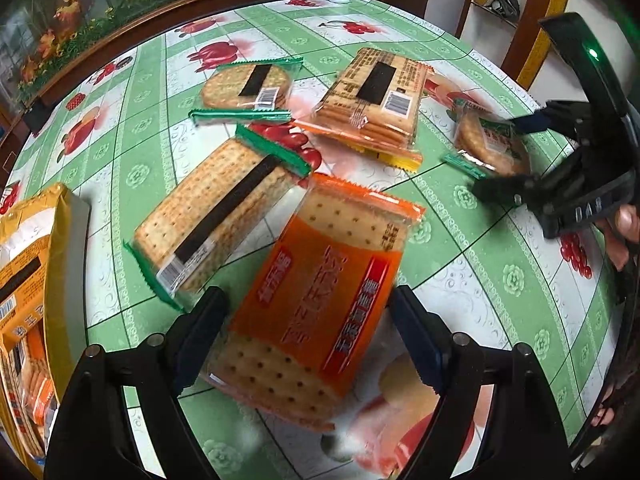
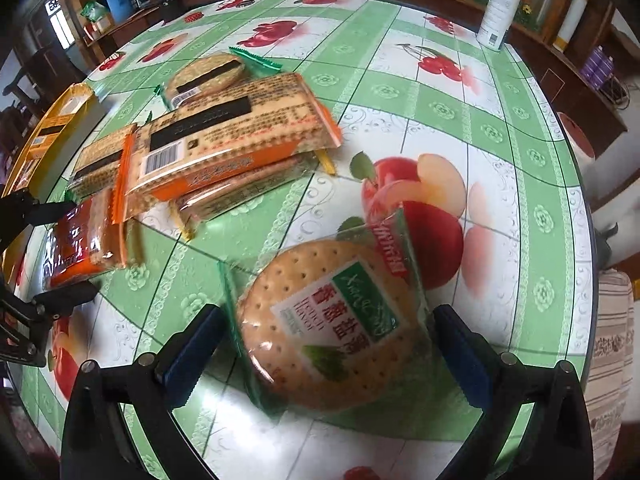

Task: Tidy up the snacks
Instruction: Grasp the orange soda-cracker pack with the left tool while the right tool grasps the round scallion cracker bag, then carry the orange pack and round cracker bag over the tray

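Note:
An orange cracker pack [image 1: 320, 300] lies on the fruit-print tablecloth between the fingers of my left gripper [image 1: 310, 320], which stands open just over it; the pads do not press it. In the right wrist view that same orange pack [image 2: 80, 236] sits between the left gripper's [image 2: 82, 246] fingers. My right gripper [image 2: 328, 344] is open and straddles a round cracker pack [image 2: 332, 328] with a green label, with slim gaps at both pads. From the left wrist view the right gripper [image 1: 516, 156] hangs over that round pack [image 1: 492, 144] at the table's right side.
More packs lie mid-table: a long green-edged one [image 1: 216, 224], a round one [image 1: 246, 84] and an orange stack [image 1: 372, 96]. A yellow box [image 1: 28, 280] holding packs stands at the left. A white bottle [image 2: 498, 12] is at the far edge. The round table's rim [image 2: 588, 240] curves close on the right.

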Demonstrator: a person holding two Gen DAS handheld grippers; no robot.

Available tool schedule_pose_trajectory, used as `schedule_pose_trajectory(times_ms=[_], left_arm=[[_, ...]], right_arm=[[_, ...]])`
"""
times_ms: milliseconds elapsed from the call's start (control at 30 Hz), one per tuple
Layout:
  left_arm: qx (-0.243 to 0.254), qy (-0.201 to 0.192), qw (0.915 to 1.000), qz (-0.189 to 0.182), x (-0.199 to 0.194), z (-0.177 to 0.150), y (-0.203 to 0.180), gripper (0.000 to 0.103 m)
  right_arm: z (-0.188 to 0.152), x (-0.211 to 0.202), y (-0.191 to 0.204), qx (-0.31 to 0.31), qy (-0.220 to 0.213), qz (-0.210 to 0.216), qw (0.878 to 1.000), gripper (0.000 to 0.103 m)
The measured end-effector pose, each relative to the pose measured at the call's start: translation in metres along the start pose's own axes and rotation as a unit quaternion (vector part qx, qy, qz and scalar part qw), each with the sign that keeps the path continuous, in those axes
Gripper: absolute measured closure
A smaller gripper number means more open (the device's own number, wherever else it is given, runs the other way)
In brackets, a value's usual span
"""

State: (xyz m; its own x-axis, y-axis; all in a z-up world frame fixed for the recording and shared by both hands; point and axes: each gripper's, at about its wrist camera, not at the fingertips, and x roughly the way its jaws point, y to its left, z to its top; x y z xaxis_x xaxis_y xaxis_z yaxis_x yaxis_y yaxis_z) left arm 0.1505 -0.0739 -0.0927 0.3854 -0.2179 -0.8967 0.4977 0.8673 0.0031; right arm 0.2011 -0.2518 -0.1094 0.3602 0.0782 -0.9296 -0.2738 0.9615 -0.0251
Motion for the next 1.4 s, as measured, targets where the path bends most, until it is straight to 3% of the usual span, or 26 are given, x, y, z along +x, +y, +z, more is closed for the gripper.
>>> schedule_pose_trajectory(times_ms=[133,167,200,233,400,767,1000,1400], left_arm=[[-0.001,-0.004,1.0000,0.002,-0.001,-0.001,-0.002,0.020],[-0.001,-0.007,1.0000,0.002,-0.002,-0.003,-0.003,0.023],[0.000,-0.012,0.9999,0.001,-0.005,-0.004,-0.003,0.035],[0.000,-0.014,0.9999,-0.001,-0.006,-0.005,-0.003,0.039],[-0.020,-0.026,0.9994,0.007,-0.011,-0.011,-0.004,0.043],[-0.073,-0.080,0.9940,0.017,-0.052,-0.028,0.003,0.043],[-0.131,-0.116,0.9825,0.064,-0.084,-0.046,0.034,0.043],[-0.202,-0.148,0.9579,0.141,-0.120,-0.084,0.092,0.043]], right_arm=[[-0.006,-0.005,0.013,0.002,-0.009,-0.001,1.000,0.000],[-0.008,-0.006,0.015,0.004,-0.012,-0.001,1.000,0.001],[-0.009,-0.007,0.017,0.008,-0.017,-0.001,1.000,0.006],[-0.011,-0.010,0.019,0.012,-0.023,-0.001,1.000,0.010],[-0.017,-0.019,0.025,0.029,-0.044,0.005,0.999,0.023],[-0.044,-0.053,0.036,0.072,-0.108,0.051,0.990,0.024],[-0.045,-0.089,0.072,0.057,-0.165,0.074,0.982,0.024],[-0.024,-0.092,0.155,-0.001,-0.183,0.125,0.975,0.024]])
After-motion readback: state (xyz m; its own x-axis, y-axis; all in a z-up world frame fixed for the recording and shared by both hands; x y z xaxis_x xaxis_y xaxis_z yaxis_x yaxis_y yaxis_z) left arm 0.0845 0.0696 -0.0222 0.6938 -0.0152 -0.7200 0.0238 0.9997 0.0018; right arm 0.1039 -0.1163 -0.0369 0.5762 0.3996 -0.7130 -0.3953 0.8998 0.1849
